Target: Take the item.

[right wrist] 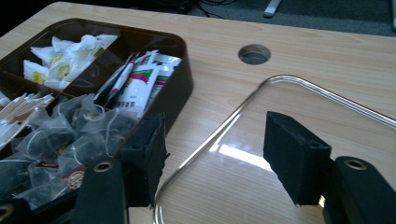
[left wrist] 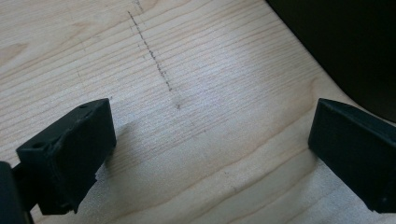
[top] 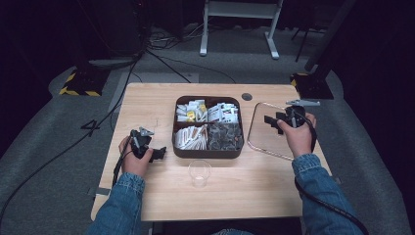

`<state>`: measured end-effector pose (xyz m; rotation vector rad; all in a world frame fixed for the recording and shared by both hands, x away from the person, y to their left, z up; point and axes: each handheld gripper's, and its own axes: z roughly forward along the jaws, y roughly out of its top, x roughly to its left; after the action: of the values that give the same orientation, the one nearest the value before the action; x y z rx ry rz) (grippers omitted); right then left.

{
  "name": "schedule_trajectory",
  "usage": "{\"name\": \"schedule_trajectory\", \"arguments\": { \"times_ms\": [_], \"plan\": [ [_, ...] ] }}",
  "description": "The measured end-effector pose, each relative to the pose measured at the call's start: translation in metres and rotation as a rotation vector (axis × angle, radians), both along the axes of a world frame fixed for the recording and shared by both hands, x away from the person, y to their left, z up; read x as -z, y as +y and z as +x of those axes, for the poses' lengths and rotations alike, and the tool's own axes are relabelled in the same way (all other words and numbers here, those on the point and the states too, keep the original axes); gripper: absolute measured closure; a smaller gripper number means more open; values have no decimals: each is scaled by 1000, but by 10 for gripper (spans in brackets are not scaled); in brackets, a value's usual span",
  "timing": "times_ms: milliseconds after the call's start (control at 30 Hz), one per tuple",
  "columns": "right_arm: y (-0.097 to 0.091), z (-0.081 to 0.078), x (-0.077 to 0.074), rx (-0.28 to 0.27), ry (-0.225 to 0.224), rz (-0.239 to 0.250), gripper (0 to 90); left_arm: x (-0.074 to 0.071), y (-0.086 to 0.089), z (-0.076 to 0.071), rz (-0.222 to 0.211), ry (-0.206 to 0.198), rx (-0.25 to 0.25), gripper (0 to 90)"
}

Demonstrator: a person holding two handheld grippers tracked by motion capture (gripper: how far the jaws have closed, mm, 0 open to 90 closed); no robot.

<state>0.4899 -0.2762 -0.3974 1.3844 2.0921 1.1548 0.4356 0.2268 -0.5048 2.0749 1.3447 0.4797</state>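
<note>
A dark compartment box (top: pixel 208 152) sits in the middle of the wooden table (top: pixel 147 103), its four sections filled with sachets, paper sticks and tea bags (right wrist: pixel 70 135). Just to the right of the box lies a clear lid (top: pixel 262 139), flat on the table. The right gripper (top: pixel 275 121) hangs over that lid, its jaws spread apart with nothing between them; through the gap I see the lid's shiny rim (right wrist: pixel 210 135). To the left of the box, the left gripper (top: pixel 157 154) rests low over bare wood, jaws wide and empty. In front of the box stands a small clear cup (top: pixel 199 172), upright and apart from both grippers.
</note>
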Motion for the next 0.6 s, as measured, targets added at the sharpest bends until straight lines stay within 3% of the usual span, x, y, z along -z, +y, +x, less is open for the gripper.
{"name": "schedule_trajectory", "arguments": {
  "times_ms": [267, 600],
  "plan": [
    [33, 4, -2, -82, -9, -6, 410, 0, 0, -1, -2, 2, -2, 9],
    [78, 3, 5, -218, 19, -13, 428, 0, 0, -1, -2, 1, -3, 9]
  ]
}}
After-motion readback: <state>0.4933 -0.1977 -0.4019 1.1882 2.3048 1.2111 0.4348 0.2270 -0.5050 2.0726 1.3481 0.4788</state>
